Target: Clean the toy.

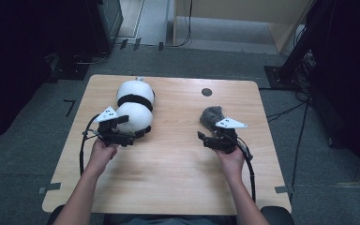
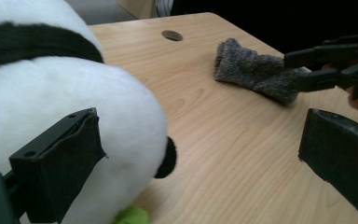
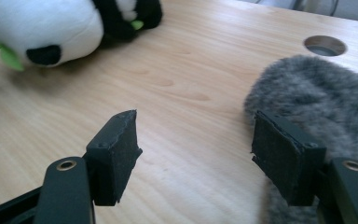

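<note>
A black-and-white panda plush (image 1: 133, 108) lies at the table's back left, and in the left gripper view the panda plush (image 2: 51, 93) is close up with a green bit under it. My left gripper (image 1: 133, 131) is at its near end, and the left gripper (image 2: 196, 140) is open. Its left pad stands in front of the plush's white fur, with bare table between the jaws. A grey furry piece (image 1: 211, 116) lies to the right. My right gripper (image 1: 205, 138) is just in front of it. The right gripper (image 3: 196, 128) is open, its right pad against the edge of the grey fur (image 3: 317, 93).
The wooden table (image 1: 168, 178) has a round cable hole (image 1: 206, 92) near its back edge. Bare wood runs between the two grippers and toward the front edge. Beyond the table lie grey floor, cables and dark equipment stands.
</note>
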`<state>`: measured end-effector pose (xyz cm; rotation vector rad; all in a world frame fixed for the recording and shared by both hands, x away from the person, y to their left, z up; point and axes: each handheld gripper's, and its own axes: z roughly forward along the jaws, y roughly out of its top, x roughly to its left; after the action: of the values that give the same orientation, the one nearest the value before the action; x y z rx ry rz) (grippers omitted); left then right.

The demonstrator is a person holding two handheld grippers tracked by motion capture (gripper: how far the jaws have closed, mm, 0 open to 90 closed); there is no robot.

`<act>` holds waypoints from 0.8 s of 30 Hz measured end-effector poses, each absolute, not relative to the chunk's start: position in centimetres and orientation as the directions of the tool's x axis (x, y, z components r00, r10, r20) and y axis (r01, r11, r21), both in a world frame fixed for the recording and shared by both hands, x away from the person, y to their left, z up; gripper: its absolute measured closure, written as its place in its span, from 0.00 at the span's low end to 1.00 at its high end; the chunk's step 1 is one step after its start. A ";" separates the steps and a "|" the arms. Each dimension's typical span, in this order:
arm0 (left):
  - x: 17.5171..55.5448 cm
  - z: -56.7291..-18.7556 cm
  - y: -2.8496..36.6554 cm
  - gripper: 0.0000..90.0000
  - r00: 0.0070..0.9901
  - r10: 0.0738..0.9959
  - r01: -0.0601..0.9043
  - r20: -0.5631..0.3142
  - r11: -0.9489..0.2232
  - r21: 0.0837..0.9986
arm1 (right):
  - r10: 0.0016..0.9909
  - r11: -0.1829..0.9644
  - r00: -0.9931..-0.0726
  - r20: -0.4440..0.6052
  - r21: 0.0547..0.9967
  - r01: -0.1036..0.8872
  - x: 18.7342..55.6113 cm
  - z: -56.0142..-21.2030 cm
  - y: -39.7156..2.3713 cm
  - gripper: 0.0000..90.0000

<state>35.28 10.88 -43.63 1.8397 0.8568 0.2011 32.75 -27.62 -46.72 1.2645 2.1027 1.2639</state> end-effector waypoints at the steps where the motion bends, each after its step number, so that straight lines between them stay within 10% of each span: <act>1: 35.2 -43.7 10.6 0.00 0.734 0.636 0.459 -0.239 -0.205 0.864 | 0.840 0.200 -0.531 0.114 0.845 0.497 32.5 -46.7 -27.3 0.35; 24: 32.8 -46.9 5.1 0.14 0.814 0.545 0.445 -0.202 -0.360 0.820 | 0.786 0.211 -0.602 0.141 0.854 0.476 29.5 -46.9 -24.8 0.36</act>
<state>32.81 5.05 -46.94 2.0092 0.7340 0.1270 29.52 -24.81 -46.88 1.1818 2.1678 1.3441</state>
